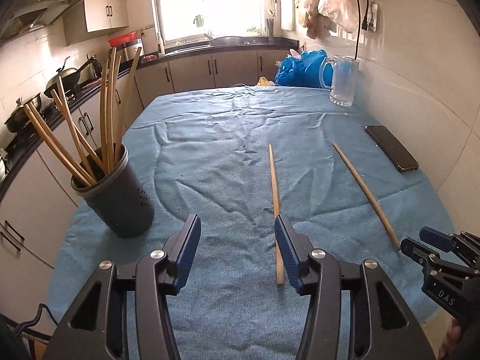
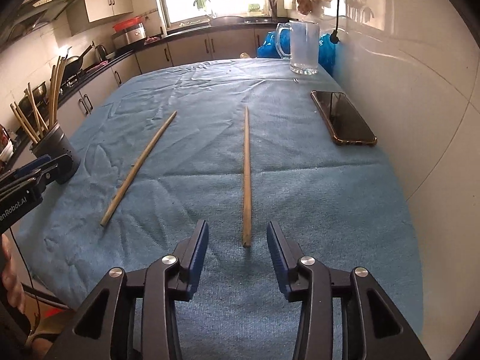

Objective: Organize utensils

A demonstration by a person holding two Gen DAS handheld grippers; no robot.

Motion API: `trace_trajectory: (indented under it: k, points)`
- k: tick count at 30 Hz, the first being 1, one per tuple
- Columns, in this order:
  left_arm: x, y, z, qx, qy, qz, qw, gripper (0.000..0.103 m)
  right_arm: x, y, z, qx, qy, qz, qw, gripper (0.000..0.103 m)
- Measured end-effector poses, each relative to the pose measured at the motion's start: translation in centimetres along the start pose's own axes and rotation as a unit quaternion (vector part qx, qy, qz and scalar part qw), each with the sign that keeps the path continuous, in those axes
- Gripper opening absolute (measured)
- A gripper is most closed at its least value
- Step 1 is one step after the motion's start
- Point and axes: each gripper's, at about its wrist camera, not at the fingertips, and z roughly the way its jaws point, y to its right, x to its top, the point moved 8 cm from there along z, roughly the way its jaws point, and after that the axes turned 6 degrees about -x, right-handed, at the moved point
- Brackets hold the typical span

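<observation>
Both my grippers empty, jaws half apart: left gripper, right gripper. Two chopsticks flat on the tabletop: one beside my left jaw, one ahead of my right. Thin sticks on soft towel may roll or slip the pads. Holder left, crowded: insertion could snag.

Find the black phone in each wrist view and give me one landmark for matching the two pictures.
Left wrist view: the phone lies on the blue cloth at right of centre, near the wall, beyond the right-hand chopstick.
Right wrist view: the phone lies at upper right on the cloth, right of the chopstick ahead of the claw.
Shared landmark: the clear glass jug at the table's far right corner.
</observation>
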Motion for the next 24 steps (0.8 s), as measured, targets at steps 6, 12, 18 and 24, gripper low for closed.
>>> trace_trajectory:
  k: [6, 12, 18, 24]
  points:
    - [-0.2, -0.1, -0.1, 0.004, 0.001, -0.002, 1.0, 0.051, -0.4, -0.3, 0.0, 0.0, -0.003, 0.0, 1.0, 0.046]
    - [-0.4, -0.1, 0.2, 0.005, -0.006, -0.005, 1.0, 0.052, -0.5, -0.5, 0.1, 0.0, -0.004, 0.0, 1.0, 0.048]
    - [-0.6, -0.4, 0.8, 0.004, -0.015, -0.005, 0.9999, 0.052, -0.6, -0.6, 0.2, -0.001, -0.005, 0.001, 1.0, 0.049]
    - [0.0, -1.4, 2.0, -0.005, -0.032, -0.016, 0.9994, 0.053, -0.3, -0.2, 0.8, -0.003, -0.012, 0.003, 1.0, 0.049]
